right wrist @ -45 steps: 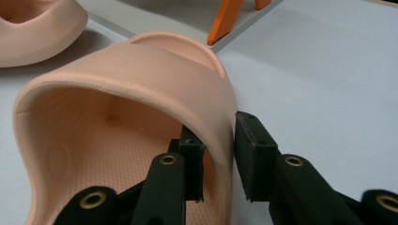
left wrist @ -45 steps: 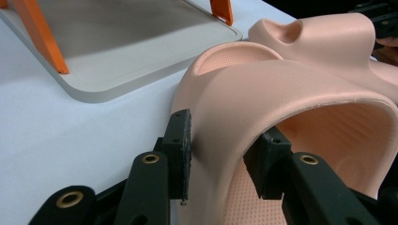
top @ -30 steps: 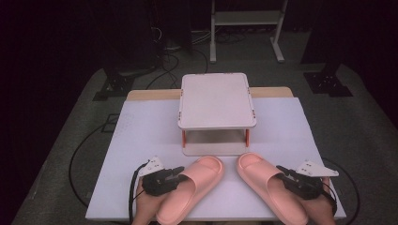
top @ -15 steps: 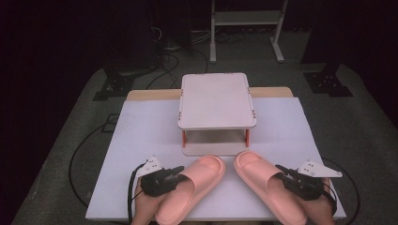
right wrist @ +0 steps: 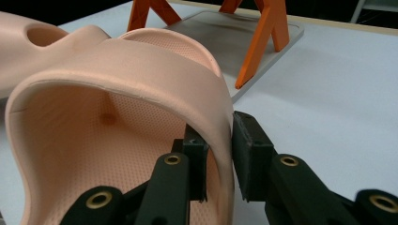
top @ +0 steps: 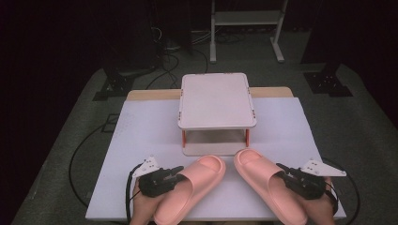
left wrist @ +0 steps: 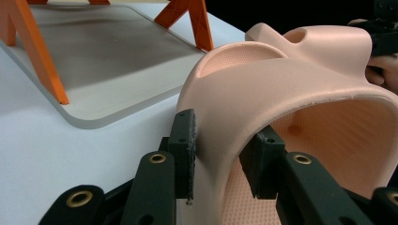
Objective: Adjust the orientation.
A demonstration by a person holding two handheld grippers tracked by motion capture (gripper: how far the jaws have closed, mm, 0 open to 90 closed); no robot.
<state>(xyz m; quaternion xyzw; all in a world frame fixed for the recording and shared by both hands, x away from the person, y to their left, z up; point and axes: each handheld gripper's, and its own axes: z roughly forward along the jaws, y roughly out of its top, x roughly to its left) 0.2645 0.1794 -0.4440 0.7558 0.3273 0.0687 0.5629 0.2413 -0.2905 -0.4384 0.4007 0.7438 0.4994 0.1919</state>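
Two pink slides, one pinched in each claw, on the white desk (top: 141, 136).
Left claw (left wrist: 220, 150) nips left slide (top: 190, 187) strap edge; right claw (right wrist: 219, 152) nips right slide (top: 267, 185) strap edge. Toes just short of two-tier rack (top: 217, 101) ahead.

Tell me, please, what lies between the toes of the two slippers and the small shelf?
Nothing: in the high view only a narrow strip of bare white table separates the left slipper and right slipper from the shelf's bottom tray.
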